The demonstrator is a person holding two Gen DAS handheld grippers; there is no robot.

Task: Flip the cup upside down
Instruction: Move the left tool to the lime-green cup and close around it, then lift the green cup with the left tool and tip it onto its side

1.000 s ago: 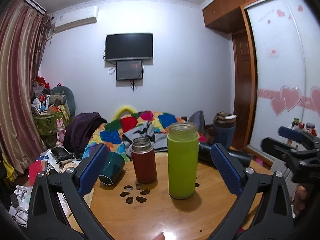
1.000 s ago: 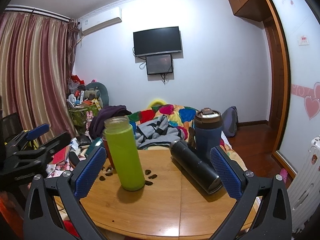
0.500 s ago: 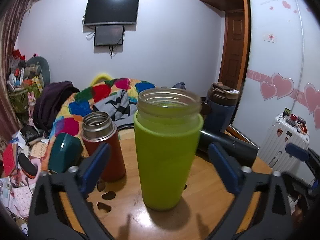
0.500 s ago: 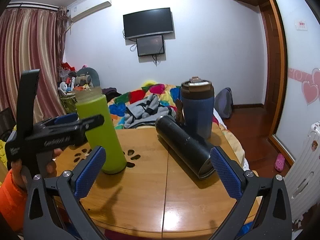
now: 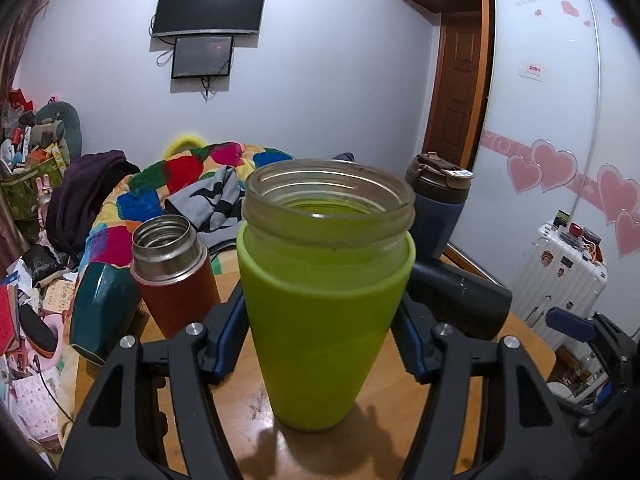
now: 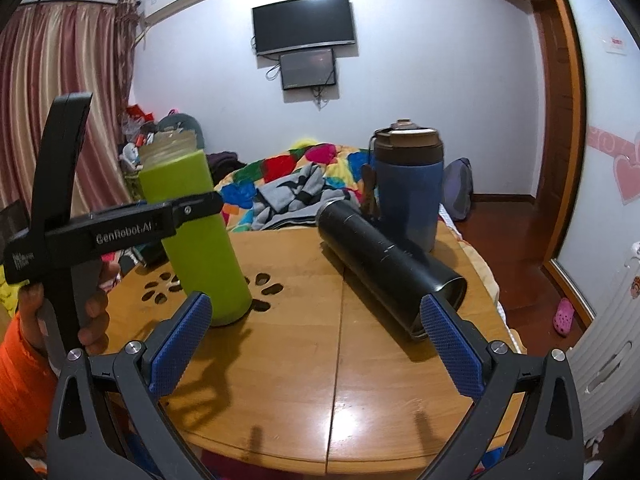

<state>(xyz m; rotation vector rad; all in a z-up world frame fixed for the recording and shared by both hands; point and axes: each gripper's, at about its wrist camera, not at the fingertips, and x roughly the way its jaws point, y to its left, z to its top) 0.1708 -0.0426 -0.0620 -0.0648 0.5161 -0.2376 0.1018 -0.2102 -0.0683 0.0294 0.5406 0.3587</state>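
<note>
Green silicone-sleeved glass cup, upright at twelve o'clock, is clasped mid-body by left gripper for inversion; right gripper is held unclenched, empty.

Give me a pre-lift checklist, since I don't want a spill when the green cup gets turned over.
1. Left tongs around the green cup, pads at both sides: ok.
2. Firm contact: cannot tell.
3. Cup upright on the table: ok.
4. Lid off: ok.
5. Cup empty: cannot tell.
6. Room to turn: not ok, red flask and lying black bottle stand close.
7. Right tongs open, away from the cup: ok.
</note>
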